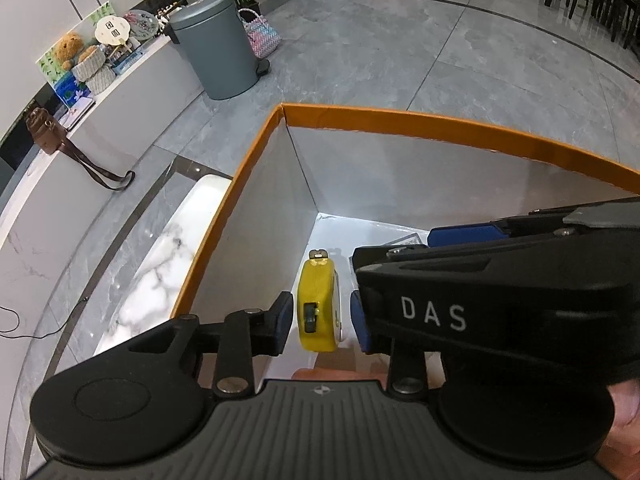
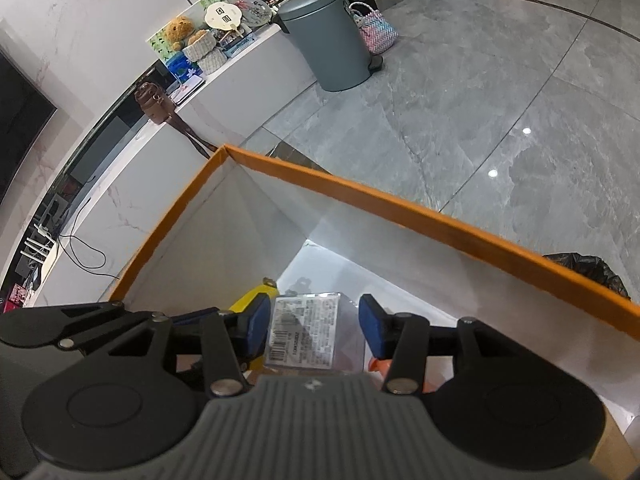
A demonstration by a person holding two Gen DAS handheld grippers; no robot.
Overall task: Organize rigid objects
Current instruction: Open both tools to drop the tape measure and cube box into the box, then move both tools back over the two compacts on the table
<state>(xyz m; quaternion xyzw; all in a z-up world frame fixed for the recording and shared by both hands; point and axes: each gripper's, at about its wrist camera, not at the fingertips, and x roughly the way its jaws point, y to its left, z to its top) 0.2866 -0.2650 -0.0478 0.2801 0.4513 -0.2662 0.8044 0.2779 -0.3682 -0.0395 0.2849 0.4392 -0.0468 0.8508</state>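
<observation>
Both grippers reach into a white box with an orange rim, also in the right wrist view. A yellow tape measure lies on the box floor between the blue pads of my left gripper, which is open with gaps on both sides. My right gripper is open around a clear packet with a printed label; its pads stand apart from the packet. The right gripper's body crosses the left wrist view. The tape measure peeks out in the right wrist view.
The box stands on a marble-topped table. Beyond it, on the grey tiled floor, stand a grey pedal bin and a woven basket. A white ledge holds a brown bag and a teddy bear. Something orange lies under the right gripper.
</observation>
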